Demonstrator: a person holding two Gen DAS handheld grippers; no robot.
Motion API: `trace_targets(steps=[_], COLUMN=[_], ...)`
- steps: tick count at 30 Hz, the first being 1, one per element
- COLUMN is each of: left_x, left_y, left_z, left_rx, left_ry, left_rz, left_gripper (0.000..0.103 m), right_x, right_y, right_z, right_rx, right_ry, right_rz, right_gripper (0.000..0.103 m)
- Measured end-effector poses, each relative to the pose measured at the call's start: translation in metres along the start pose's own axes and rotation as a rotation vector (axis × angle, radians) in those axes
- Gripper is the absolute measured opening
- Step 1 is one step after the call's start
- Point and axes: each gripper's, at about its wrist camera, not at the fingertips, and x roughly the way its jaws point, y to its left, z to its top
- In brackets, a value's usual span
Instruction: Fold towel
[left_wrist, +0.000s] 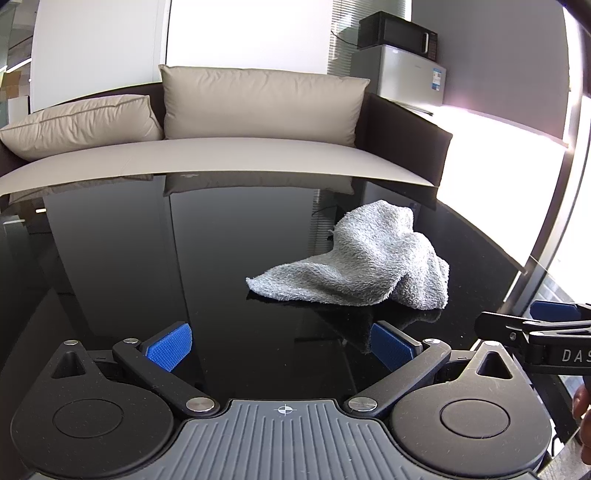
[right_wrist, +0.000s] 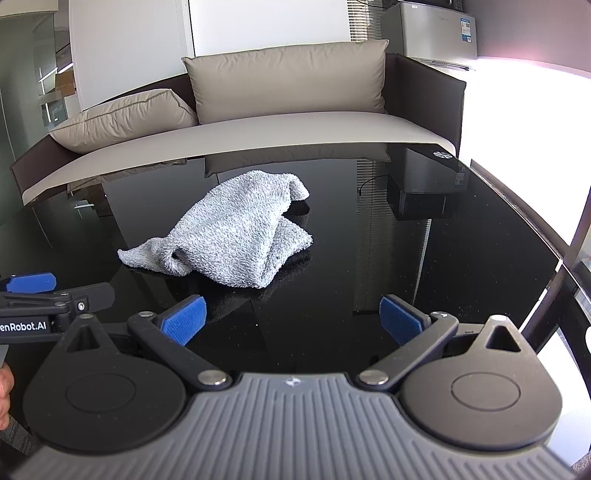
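A grey terry towel (left_wrist: 364, 264) lies crumpled in a loose heap on the glossy black table (left_wrist: 129, 266). It also shows in the right wrist view (right_wrist: 236, 236), ahead and to the left. My left gripper (left_wrist: 280, 347) is open and empty, short of the towel, which lies ahead and to its right. My right gripper (right_wrist: 293, 319) is open and empty, short of the towel. The right gripper's side shows at the right edge of the left wrist view (left_wrist: 535, 325). The left gripper's side shows at the left edge of the right wrist view (right_wrist: 55, 295).
A dark sofa (left_wrist: 406, 136) with two beige cushions (left_wrist: 258, 103) stands beyond the table's far edge. A silver fridge (left_wrist: 406, 74) with a black microwave (left_wrist: 399, 31) stands at the back right. Bright windows lie to the right.
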Motion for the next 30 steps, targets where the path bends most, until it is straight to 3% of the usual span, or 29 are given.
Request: trace_targets(steps=[30], left_x=[0.0018], left_y=[0.004], left_z=[-0.0017], left_rx=[-0.002], left_ry=[0.007], left_rz=[-0.002], left_gripper=[0.102], right_x=[0.0012], right_y=[0.0002], right_z=[-0.0014], right_rx=[-0.014], right_ry=[0.007], right_rz=[0.005], right_gripper=[0.102])
